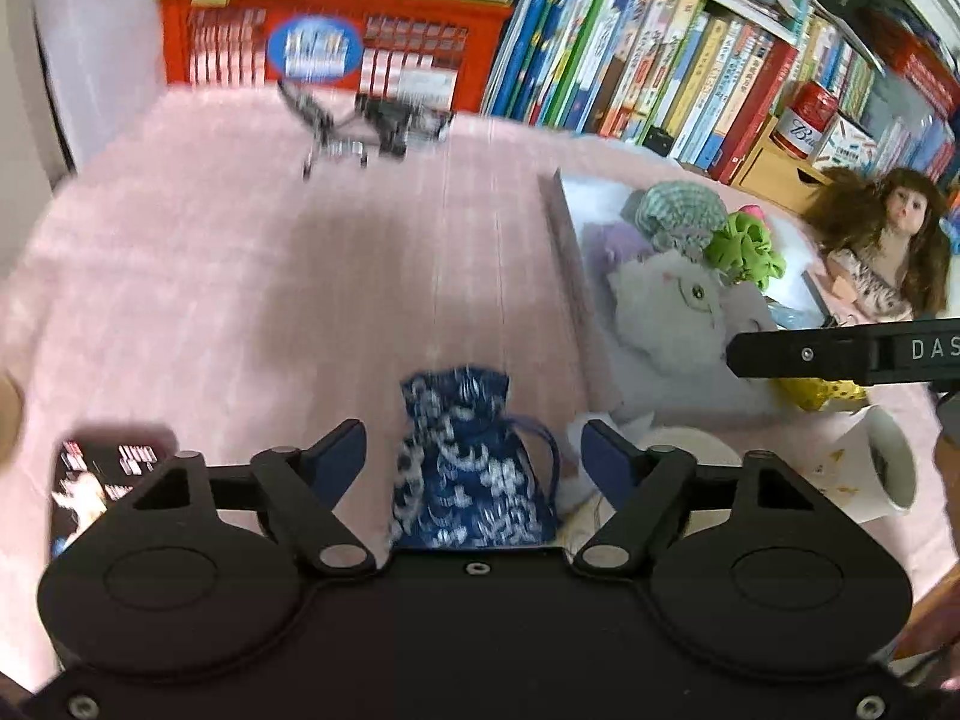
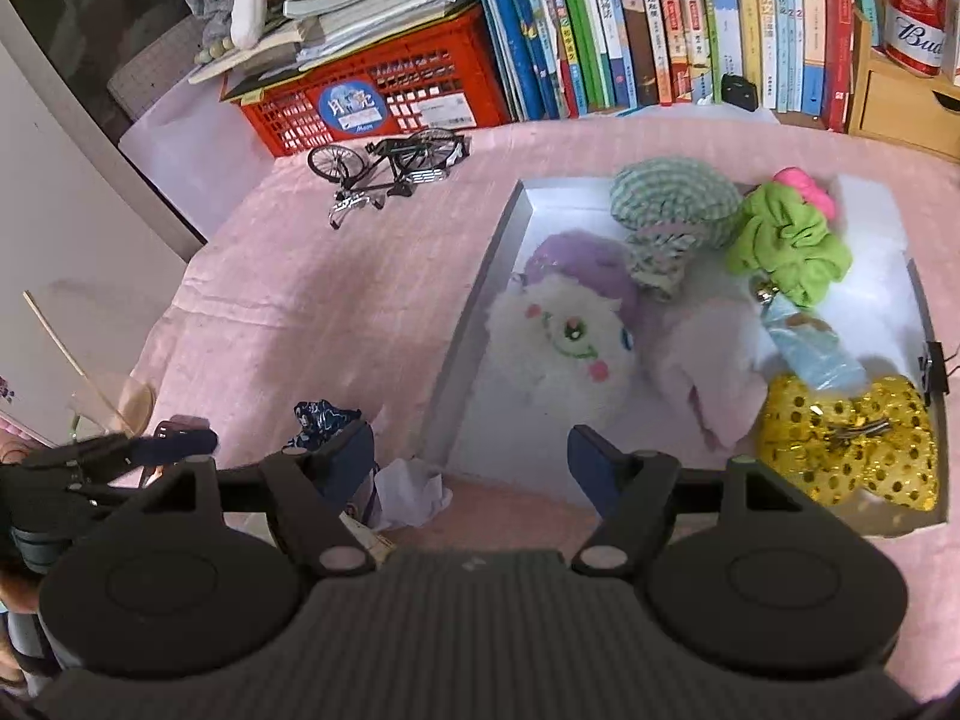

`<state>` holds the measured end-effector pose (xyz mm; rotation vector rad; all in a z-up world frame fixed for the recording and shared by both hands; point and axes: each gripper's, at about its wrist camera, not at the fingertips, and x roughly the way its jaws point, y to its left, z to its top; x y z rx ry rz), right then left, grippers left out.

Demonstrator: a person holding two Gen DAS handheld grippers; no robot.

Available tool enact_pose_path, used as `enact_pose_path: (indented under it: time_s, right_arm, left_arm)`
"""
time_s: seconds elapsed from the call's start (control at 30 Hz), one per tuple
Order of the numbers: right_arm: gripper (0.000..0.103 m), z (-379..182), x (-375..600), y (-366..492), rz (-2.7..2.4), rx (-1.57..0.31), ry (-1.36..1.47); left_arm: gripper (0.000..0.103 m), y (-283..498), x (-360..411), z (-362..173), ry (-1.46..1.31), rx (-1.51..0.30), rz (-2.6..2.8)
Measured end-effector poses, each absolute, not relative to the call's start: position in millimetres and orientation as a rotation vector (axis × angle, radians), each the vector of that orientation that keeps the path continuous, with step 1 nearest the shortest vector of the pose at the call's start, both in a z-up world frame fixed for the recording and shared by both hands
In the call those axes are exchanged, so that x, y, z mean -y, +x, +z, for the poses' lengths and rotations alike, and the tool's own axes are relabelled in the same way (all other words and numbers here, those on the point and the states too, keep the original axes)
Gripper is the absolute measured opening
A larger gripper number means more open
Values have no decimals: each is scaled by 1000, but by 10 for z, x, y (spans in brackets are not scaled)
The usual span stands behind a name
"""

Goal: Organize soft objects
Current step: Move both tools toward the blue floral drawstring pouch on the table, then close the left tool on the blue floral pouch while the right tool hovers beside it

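Small dark-blue drawstring fabric pouch with white print [image 1: 471, 462] upright on the pink cloth table cover [image 1: 240, 276], just left of the shallow white rectangular tray [image 2: 510, 240]. Positioned between the fingers of the left gripper [image 1: 474, 456], jaws spread wide, no pad seen touching; pouch base cut off by the gripper body. In the right wrist view only the pouch top [image 2: 321, 414] visible, remainder hidden behind a finger.

Right gripper [image 2: 471, 462] jaws apart, nothing between them, above the tray's near-left corner.

Inside the tray: white round plush face with purple hood [image 2: 564, 336], pale pink folded cloth [image 2: 708, 360], green-and-white striped knitted hat [image 2: 672, 204], lime-green ruffled fabric piece [image 2: 786, 246] with a bright pink item [image 2: 807, 186] partly hidden behind it, gold sequinned pouch [image 2: 852, 438], light-blue item [image 2: 810, 348] not identifiable.

Crumpled white paper [image 2: 411, 492] just left of the tray's near corner, partly covered. Miniature black bicycle model [image 2: 390, 168] beyond the tray's far-left corner, blurred in the left view. Long-haired brown doll [image 1: 882, 246] right of the tray, lower body cut off. White cup lying on its side [image 1: 882, 468] near the tray's front.
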<state>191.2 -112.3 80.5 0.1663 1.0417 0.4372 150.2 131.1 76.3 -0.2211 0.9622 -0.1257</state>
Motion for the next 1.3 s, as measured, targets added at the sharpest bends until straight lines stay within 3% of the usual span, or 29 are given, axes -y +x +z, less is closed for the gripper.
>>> enact_pose_path:
  time_s: [0.13, 0.2, 0.4, 0.5, 0.6, 0.73, 0.83, 1.2, 1.3]
  right_arm:
    - [81, 753, 1063, 1944, 446, -1069, 177]
    - [76, 718, 1028, 1957, 455, -1087, 180]
    - [67, 591, 940, 2025, 474, -1154, 225]
    - [56, 506, 929, 2066, 465, -1206, 267]
    - [51, 445, 932, 2086, 450, -1236, 296]
    - [49, 427, 940, 2101, 437, -1246, 316]
    - [44, 444, 935, 2088, 430, -1254, 309]
    - [39, 327, 990, 2070, 440, -1286, 375]
    - [38, 302, 959, 2062, 454, -1290, 374]
  left_arm:
    - [65, 1493, -1413, 598, -276, -1004, -127]
    - [62, 1496, -1433, 530, -295, -1021, -130]
    - [63, 1512, -1446, 401, -315, -1023, -128]
    - [62, 1513, -1473, 371, -323, -1020, -126]
    - [62, 1507, -1506, 345, -338, -1022, -130]
    - [60, 1496, -1549, 312, -364, -1020, -134]
    - [48, 1489, -1591, 316, -398, -1022, -139]
    - [47, 1549, -1616, 172, -491, -1046, -157]
    - [25, 1536, -1619, 181, -499, -1046, -150]
